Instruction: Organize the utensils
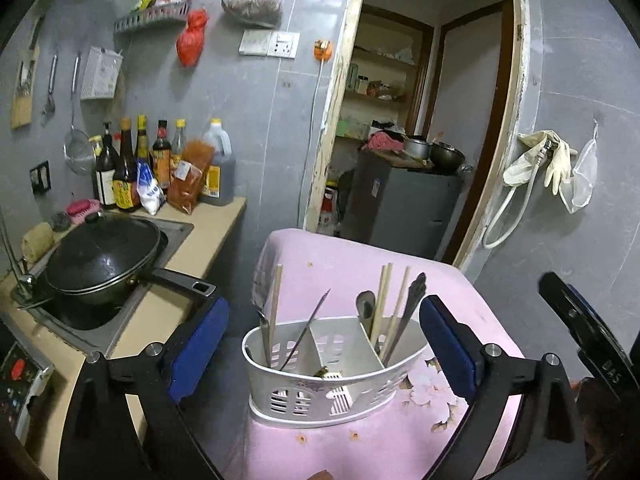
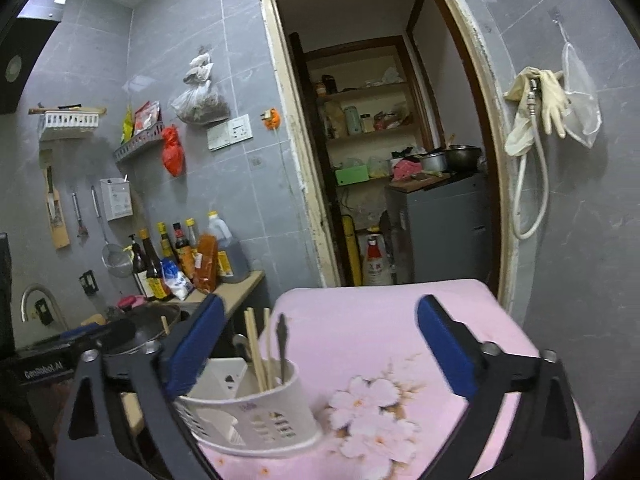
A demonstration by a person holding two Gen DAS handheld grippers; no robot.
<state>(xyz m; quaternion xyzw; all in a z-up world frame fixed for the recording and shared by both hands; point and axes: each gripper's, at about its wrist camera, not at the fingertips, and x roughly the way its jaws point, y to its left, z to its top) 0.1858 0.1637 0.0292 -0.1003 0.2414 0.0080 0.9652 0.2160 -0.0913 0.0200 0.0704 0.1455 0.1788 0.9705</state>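
While our left gripper (image 1: 324, 344) stands wide apart, its blue foam-faced fingers (image 1: 200, 344) flank the utensil caddy (image 1: 320, 384) without touching it, and nothing is gripped. Our right gripper (image 2: 320, 348) is spread just as wide and holds nothing, the caddy (image 2: 248, 420) sitting low beside its left finger. We see a white plastic caddy with a curved, slotted wall and three compartments, resting on a pink cloth (image 1: 360, 448) printed with pale blossoms. Its left compartment holds one wooden chopstick (image 1: 275, 304) and a thin metal utensil (image 1: 306, 328), both leaning. Its right compartment holds a steel spoon (image 1: 366, 308), wooden chopsticks (image 1: 384, 300) and a dark ornate handle (image 1: 410, 304). Beyond, a black lidded wok (image 1: 104, 256) sits on the counter.
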